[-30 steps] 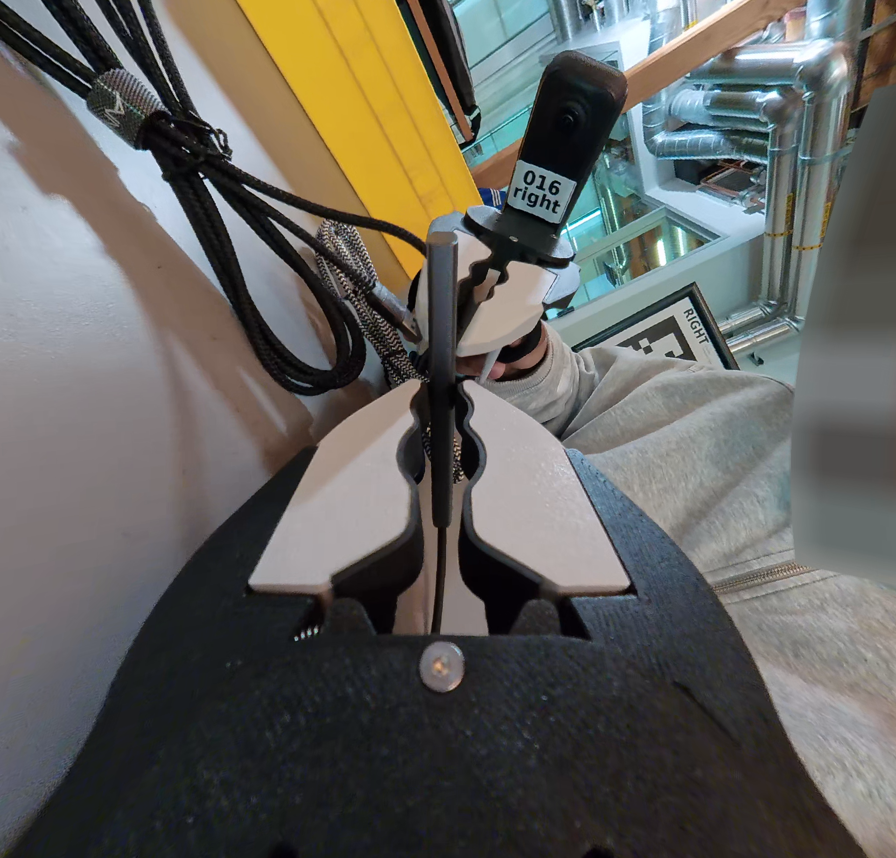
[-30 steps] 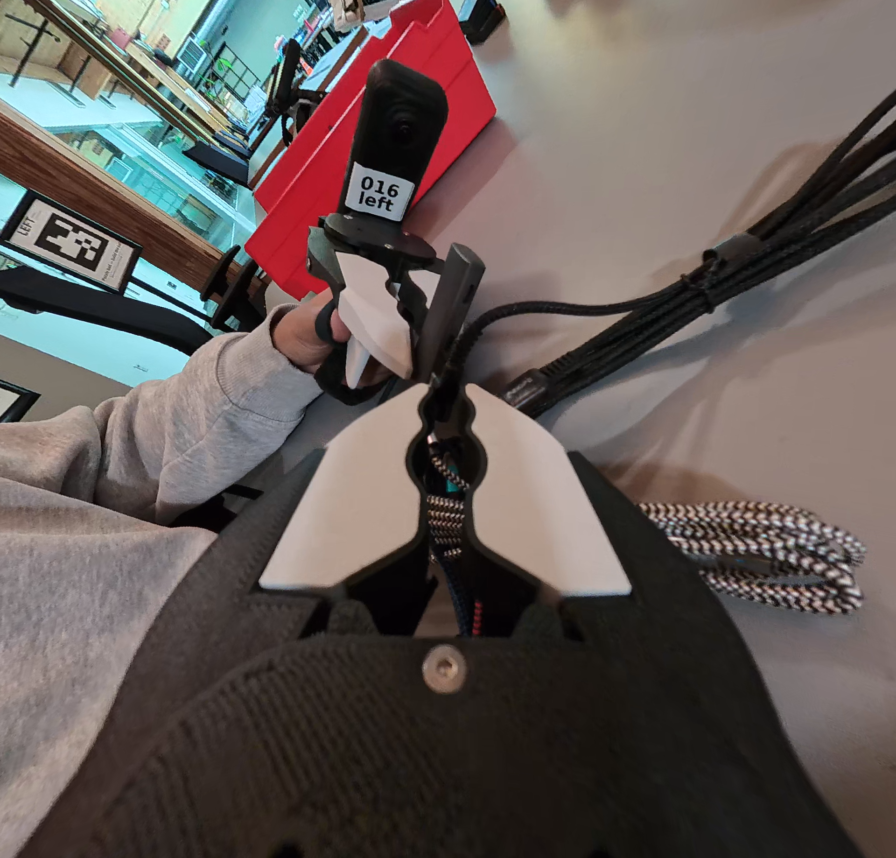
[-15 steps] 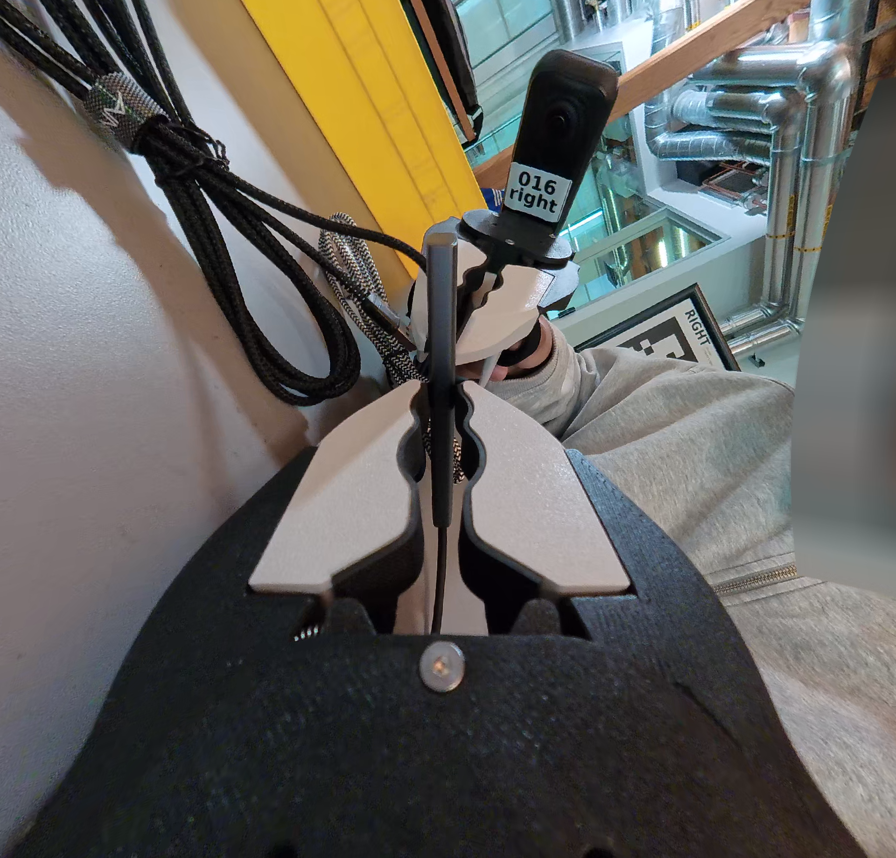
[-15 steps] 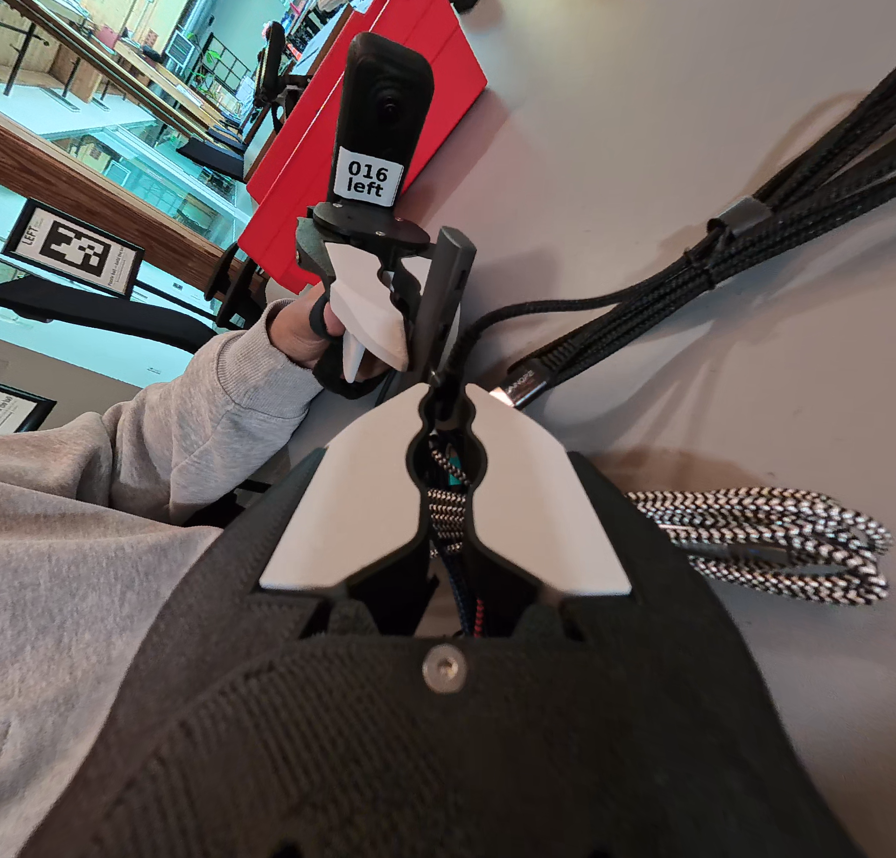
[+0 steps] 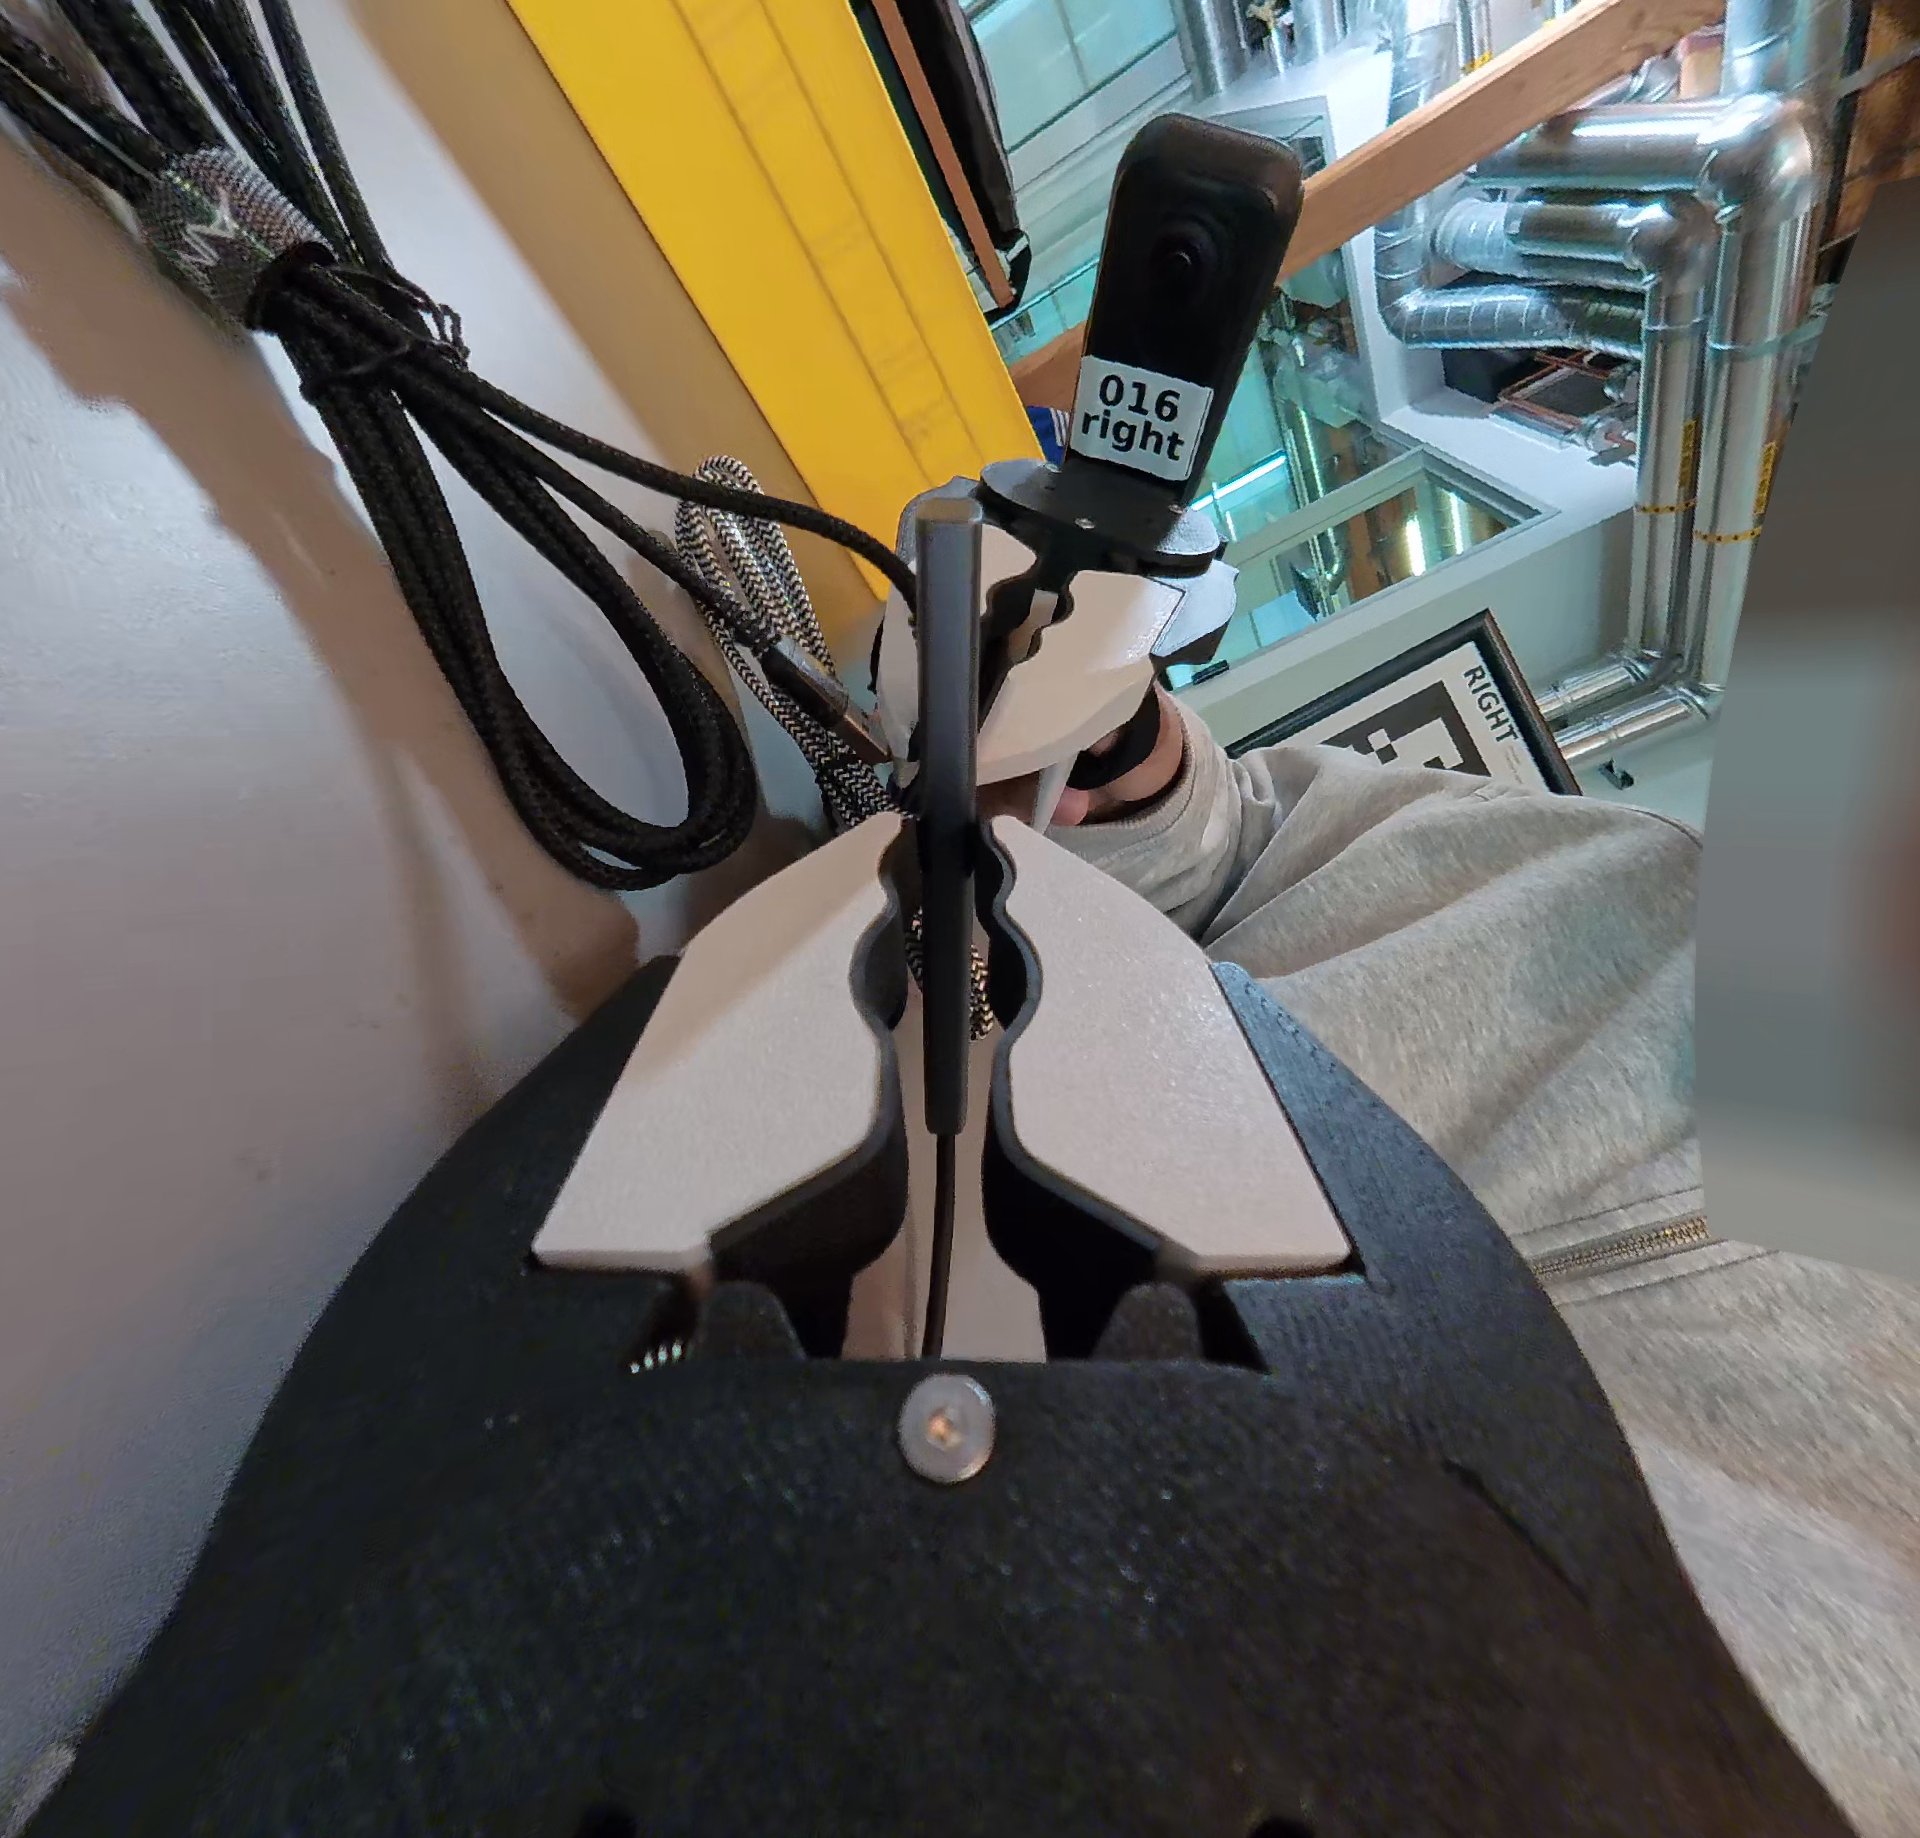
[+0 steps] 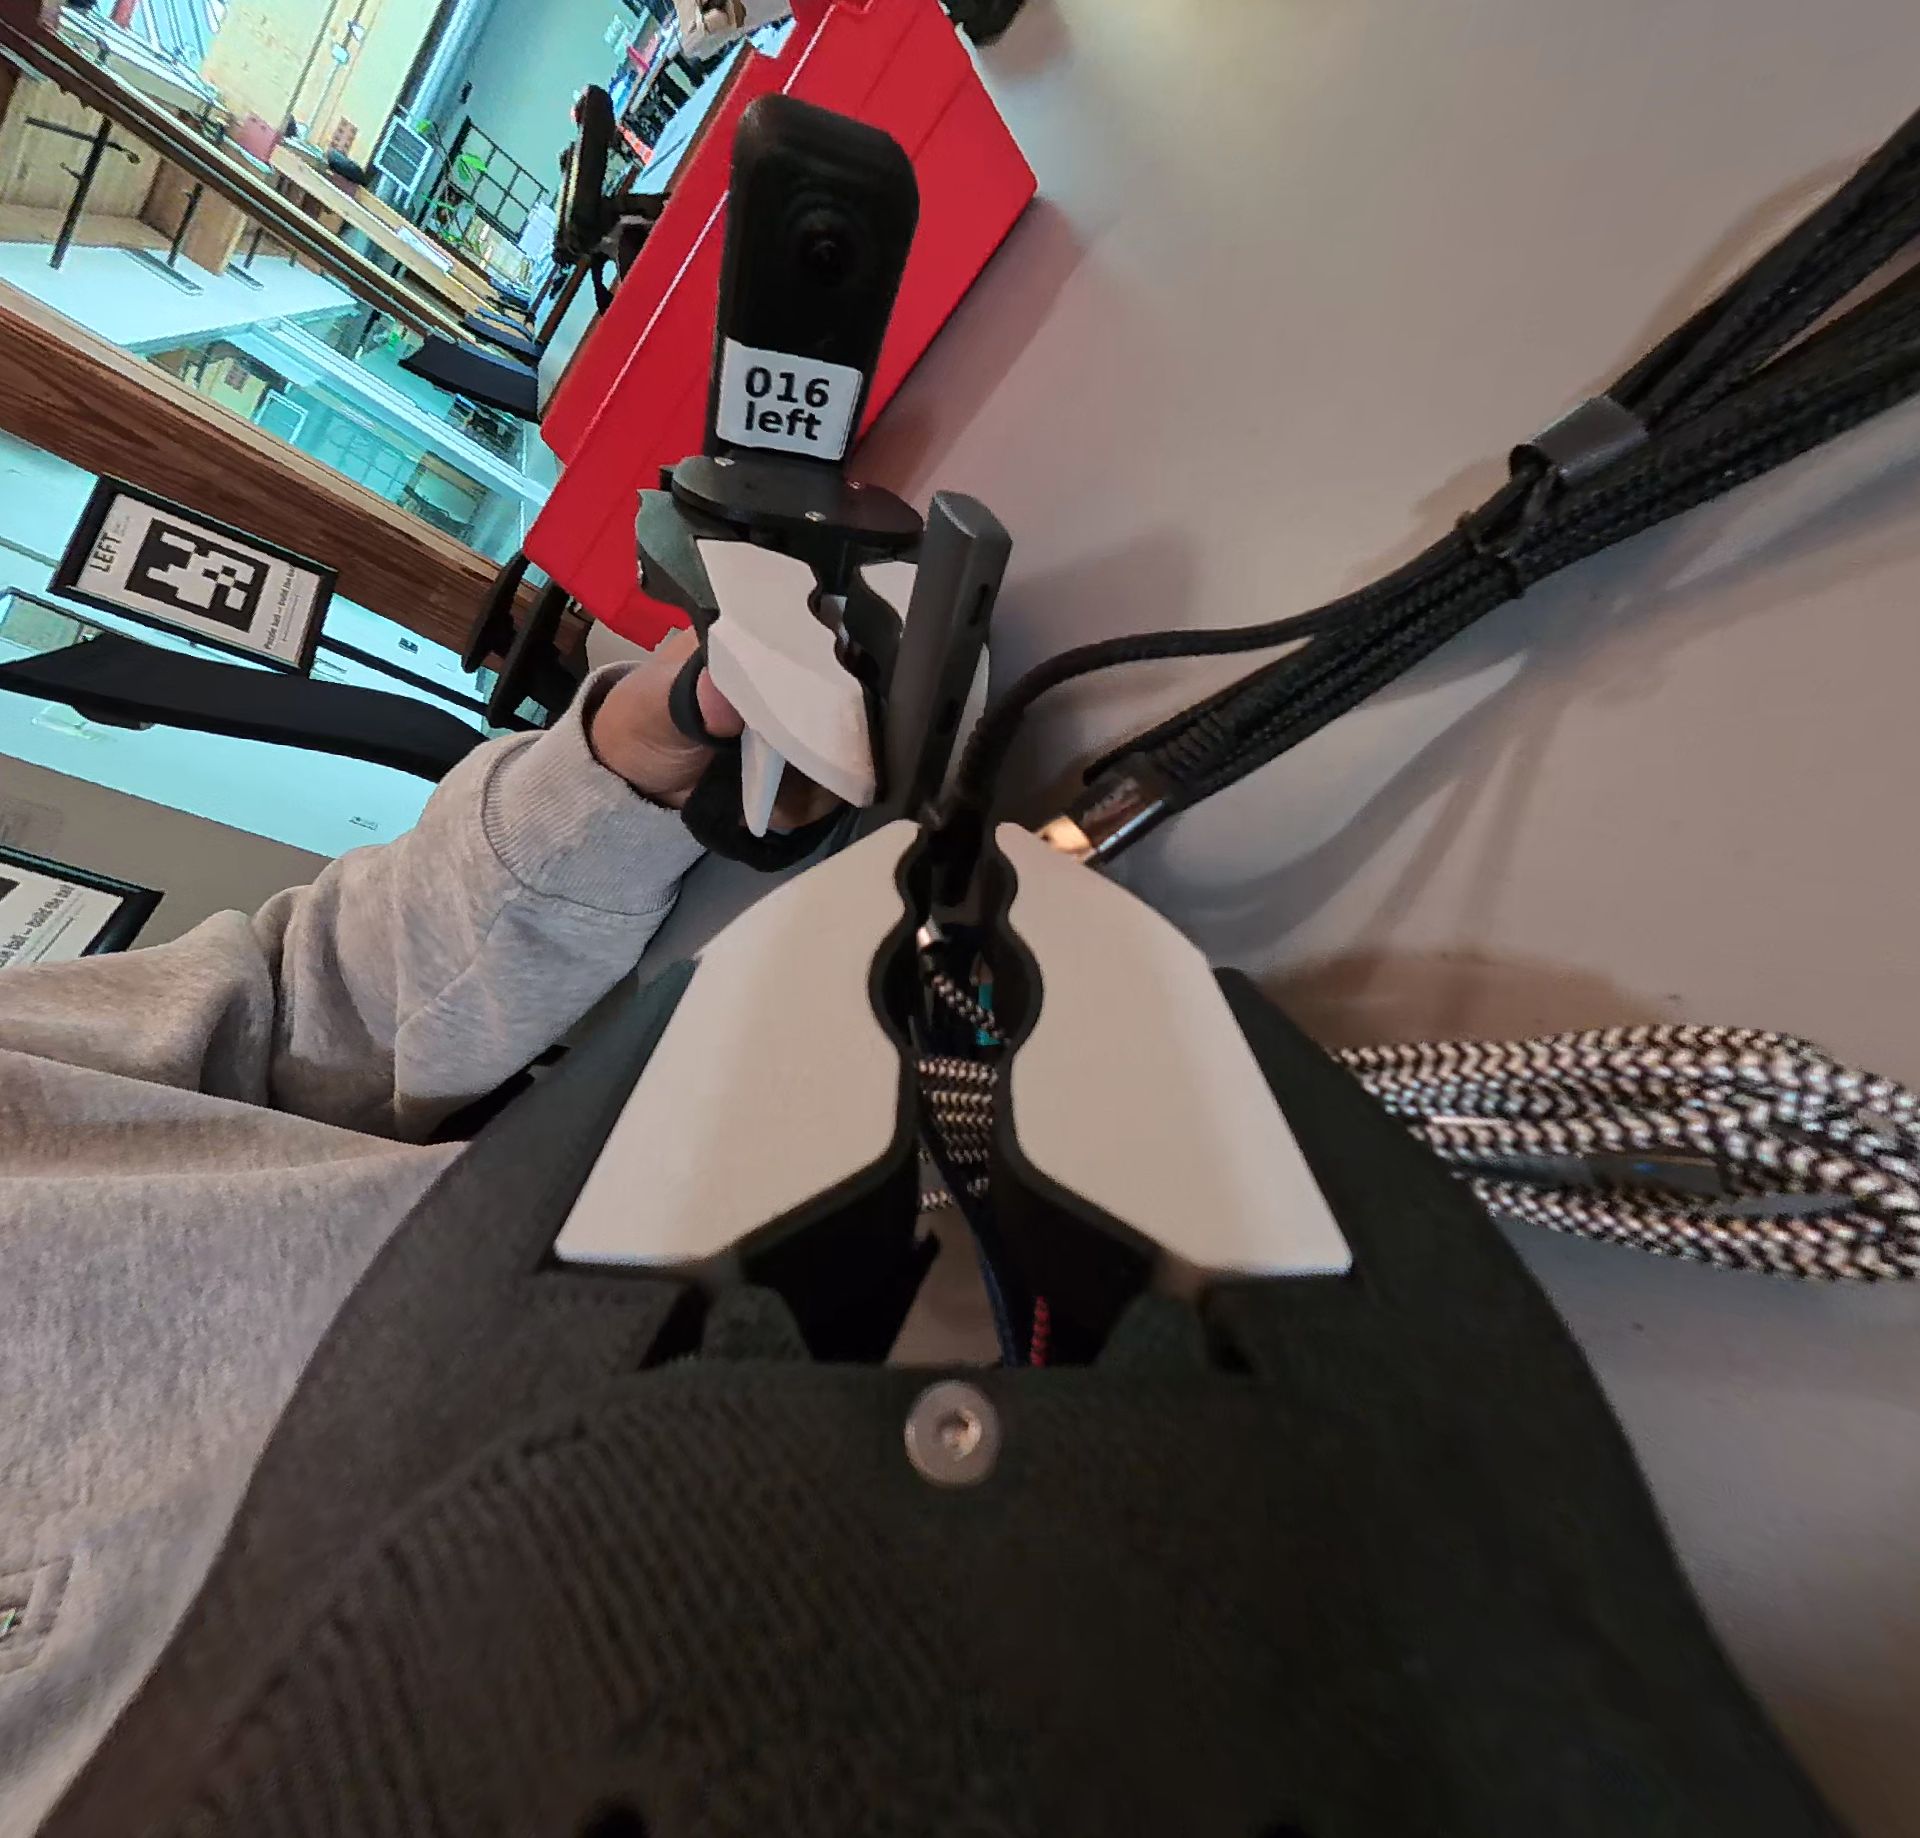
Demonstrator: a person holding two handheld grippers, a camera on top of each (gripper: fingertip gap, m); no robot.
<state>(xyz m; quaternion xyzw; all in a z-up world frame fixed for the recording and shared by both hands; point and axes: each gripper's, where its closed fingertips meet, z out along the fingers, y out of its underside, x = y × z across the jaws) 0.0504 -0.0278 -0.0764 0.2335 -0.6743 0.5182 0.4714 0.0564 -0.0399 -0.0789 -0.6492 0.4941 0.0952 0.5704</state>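
Hub [image 5: 945, 832], a slim dark grey slab, stands edge-on between the left gripper [image 5: 948, 832] jaws, which are closed on its lower part; its upper end projects well beyond the tips. A thin black lead runs from its base back between the jaws. In the right wrist view the hub [image 6: 951, 625] shows ports along one narrow side and sits clamped in the left gripper [image 6: 831, 739], tilted slightly.

Right gripper [image 6: 954, 838] jaws are closed on a black plug [image 6: 951, 822] at the hub's lower end; whether the plug is seated in a port cannot be told. A black cable [image 6: 1101, 661] leaves the plug and joins a tied bundle [image 6: 1558, 541] on the grey counter [image 6: 1455, 230]. A black-and-white braided cable [image 6: 1621, 1144] lies coiled on the counter beside the right gripper; one strand passes between its jaws.

A red bin [image 6: 831, 230] sits on the counter beyond the left gripper. A yellow bin [image 5: 748, 230] shows in the left wrist view. Grey sleeves [image 6: 468, 905] cover both forearms.
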